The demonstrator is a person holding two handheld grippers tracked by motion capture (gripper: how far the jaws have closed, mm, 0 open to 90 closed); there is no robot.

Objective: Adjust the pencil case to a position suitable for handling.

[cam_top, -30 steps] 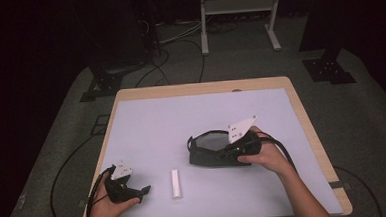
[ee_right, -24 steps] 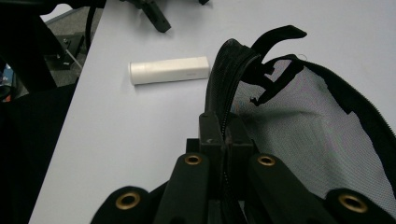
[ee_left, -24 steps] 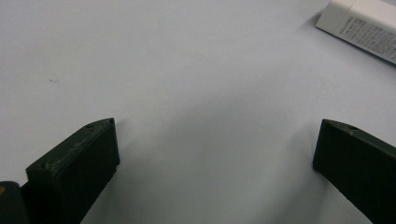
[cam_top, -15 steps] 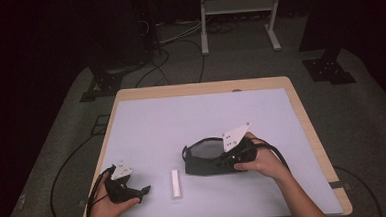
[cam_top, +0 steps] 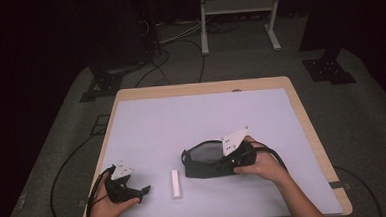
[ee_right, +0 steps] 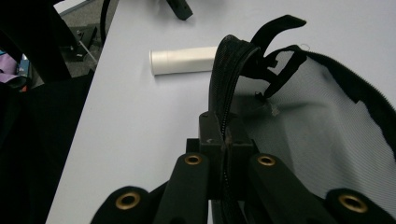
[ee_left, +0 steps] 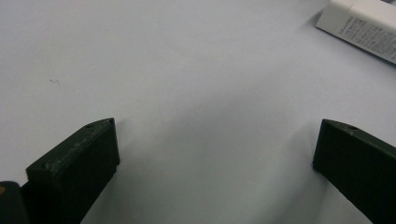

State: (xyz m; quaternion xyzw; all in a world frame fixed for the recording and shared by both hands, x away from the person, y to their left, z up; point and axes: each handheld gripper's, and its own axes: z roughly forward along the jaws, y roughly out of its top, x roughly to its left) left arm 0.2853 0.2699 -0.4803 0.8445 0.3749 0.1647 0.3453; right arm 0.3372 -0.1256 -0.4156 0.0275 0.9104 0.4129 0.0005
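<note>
R gripper (ee_right: 226, 140) clamps zipper edge of black mesh pouch (cam_top: 203, 160) on table (cam_top: 196, 113). L gripper (ee_left: 215, 144) jaws wide apart, nothing betw.; white tube (cam_top: 176, 184) nearby.

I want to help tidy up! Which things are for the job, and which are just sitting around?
For the job:
black mesh pouch, clamped in the right gripper
white tube
left gripper, jaws open

Just sitting around:
cables on the floor
white metal stand
</note>
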